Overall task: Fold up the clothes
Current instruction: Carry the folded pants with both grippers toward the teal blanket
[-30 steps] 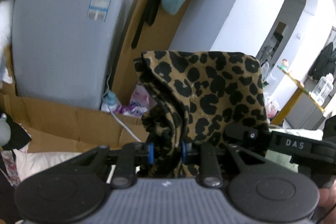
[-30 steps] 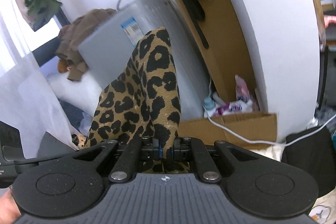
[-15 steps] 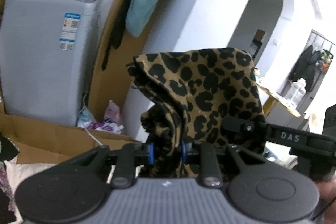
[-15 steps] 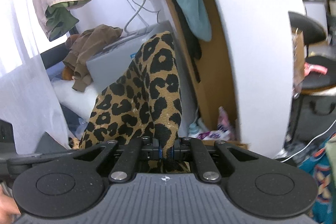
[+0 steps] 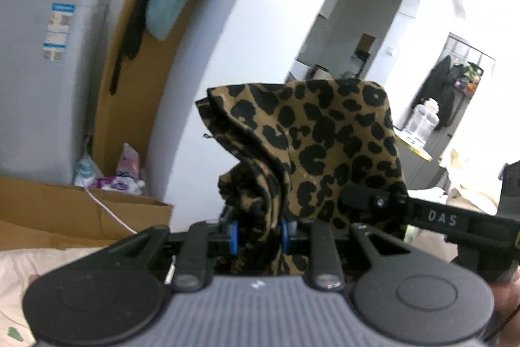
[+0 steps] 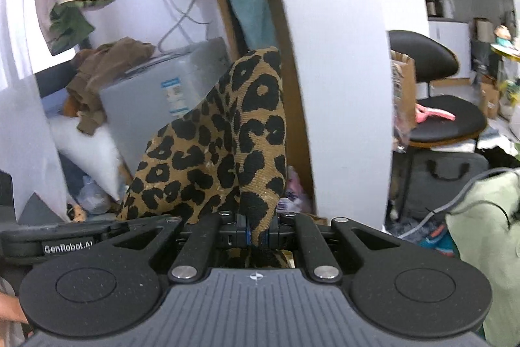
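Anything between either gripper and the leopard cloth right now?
Nothing visible. The left gripper is shut on a bunched section of the leopard-print cloth, and the right gripper is shut on a thinner fold of it. The fabric sits directly between the pads of both and stretches between them.

My left gripper (image 5: 258, 233) was clamped on a thick bunch of the leopard-print cloth (image 5: 321, 145), its blue pads (image 5: 232, 237) set apart by the folds. My right gripper (image 6: 256, 233) pinched a thinner fold, jaws nearly together. Both pointed slightly downward, the right one's arm reaching across in the left view.
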